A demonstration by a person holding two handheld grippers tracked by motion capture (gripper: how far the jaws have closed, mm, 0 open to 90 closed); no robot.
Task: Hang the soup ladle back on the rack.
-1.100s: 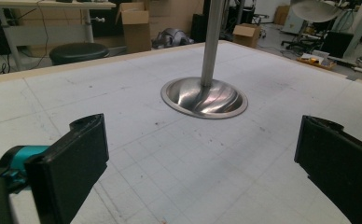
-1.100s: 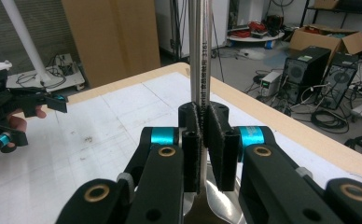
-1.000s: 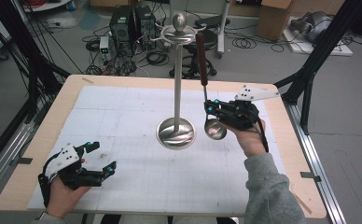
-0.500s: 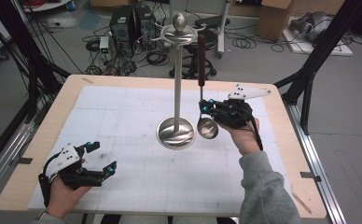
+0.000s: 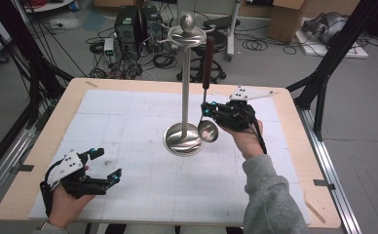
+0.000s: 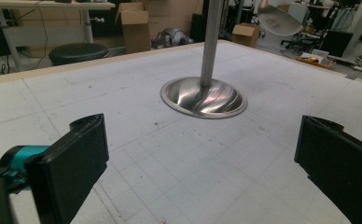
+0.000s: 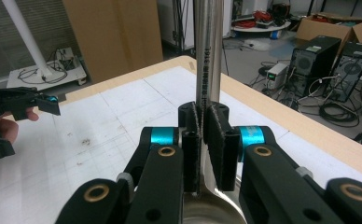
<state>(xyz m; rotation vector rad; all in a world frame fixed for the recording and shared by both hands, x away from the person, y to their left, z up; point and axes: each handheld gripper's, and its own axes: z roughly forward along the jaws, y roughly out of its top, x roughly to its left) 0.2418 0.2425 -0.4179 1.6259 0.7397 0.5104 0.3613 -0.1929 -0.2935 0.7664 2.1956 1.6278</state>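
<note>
Work in hand: hanging a ladle (image 5: 207, 129) on the steel stand (image 5: 185, 87), judging by how it is carried upright beside the pole.
Right gripper (image 5: 207, 110): jaws nearly closed, pads clamped on the ladle's steel shank just above the bowl; the right gripper view shows the shank (image 7: 206, 65) pinched between the two pads.
Left gripper (image 5: 106, 165): jaws spread wide with nothing between them, resting over the mat (image 5: 128, 195) near 7 o'clock of the stand's base.
Ladle: upright, bowl down and dark wooden handle up, just beside the pole at about 3 o'clock; the bowl hangs at the rim of the round base (image 5: 182, 141), and I cannot tell whether the two touch.
Stand top: curved hook arms (image 5: 170, 36) sit under the ball finial; the handle's upper end reaches almost to their height.
Doing it well: raise the ladle straight up first, so the bowl clears the base and the handle end comes above an arm, then bring it across and lower it onto the hook.
Grip: low on the shank, so the long handle may swing; keep the wrist level and the lift slow.
Hedge: whether the handle end has a hole or loop for the hook is too small to make out from the high view.
Risk: knocking the pole sideways could rock the stand.
</note>
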